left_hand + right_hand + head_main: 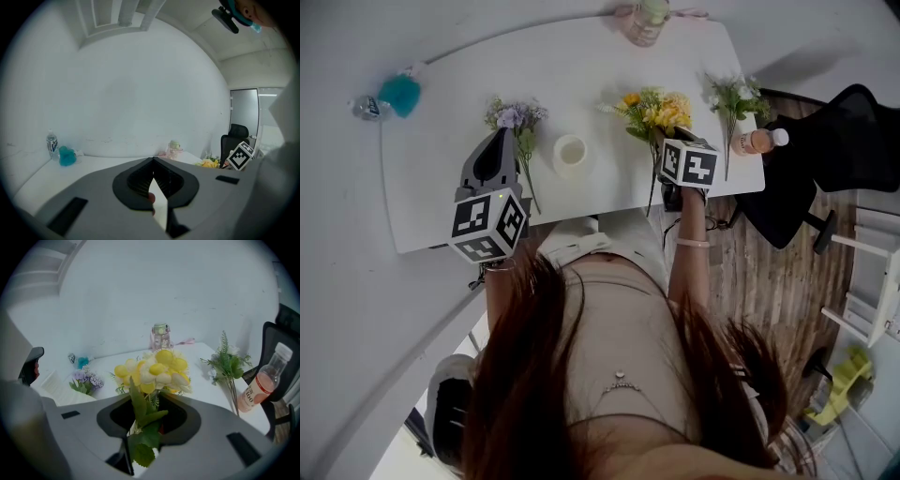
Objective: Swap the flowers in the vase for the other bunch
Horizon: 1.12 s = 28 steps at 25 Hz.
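Note:
My right gripper (662,153) is shut on the stems of the yellow bunch (657,110) and holds it above the white table (581,66). In the right gripper view the yellow blooms (157,369) stand up past the jaws, and green leaves (143,427) fill the gap between them. A white vase (569,154) stands to the left of this bunch, seen from above with nothing in it. The purple bunch (515,117) lies flat on the table beside my left gripper (501,141). That gripper (153,164) is shut on nothing and hovers over the table's near left part.
A green and white bunch (734,96) lies at the table's right end beside a pink drink bottle (758,141). A jar (647,20) stands at the far edge. A teal object (398,94) and a water bottle (366,107) sit far left. A black chair (825,150) stands to the right.

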Available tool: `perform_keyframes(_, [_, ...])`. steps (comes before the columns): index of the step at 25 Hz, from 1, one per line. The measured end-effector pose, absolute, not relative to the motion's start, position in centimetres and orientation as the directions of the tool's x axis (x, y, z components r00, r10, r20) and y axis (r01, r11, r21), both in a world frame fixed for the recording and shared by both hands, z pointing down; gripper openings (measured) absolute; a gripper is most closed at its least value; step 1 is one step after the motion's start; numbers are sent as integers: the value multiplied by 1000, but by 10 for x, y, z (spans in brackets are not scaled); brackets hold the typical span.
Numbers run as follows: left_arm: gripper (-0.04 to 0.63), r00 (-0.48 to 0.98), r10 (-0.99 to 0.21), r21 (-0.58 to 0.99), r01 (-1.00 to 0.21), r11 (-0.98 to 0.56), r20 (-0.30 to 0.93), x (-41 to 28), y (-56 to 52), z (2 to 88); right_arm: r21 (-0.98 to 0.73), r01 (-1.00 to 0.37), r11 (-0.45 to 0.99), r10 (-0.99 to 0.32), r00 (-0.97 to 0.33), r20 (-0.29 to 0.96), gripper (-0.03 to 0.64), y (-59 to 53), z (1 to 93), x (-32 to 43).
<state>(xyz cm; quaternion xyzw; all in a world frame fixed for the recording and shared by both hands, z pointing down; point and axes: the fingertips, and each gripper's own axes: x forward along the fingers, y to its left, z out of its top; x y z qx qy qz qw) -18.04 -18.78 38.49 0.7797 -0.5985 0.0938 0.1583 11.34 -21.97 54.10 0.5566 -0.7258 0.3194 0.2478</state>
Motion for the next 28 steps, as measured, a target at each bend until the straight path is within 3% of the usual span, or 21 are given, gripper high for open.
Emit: perform_keyframes(28, [3, 222, -921, 130, -973, -189, 319, -190, -161, 380, -276, -908, 315, -811, -409, 418, 137, -242, 419, 85])
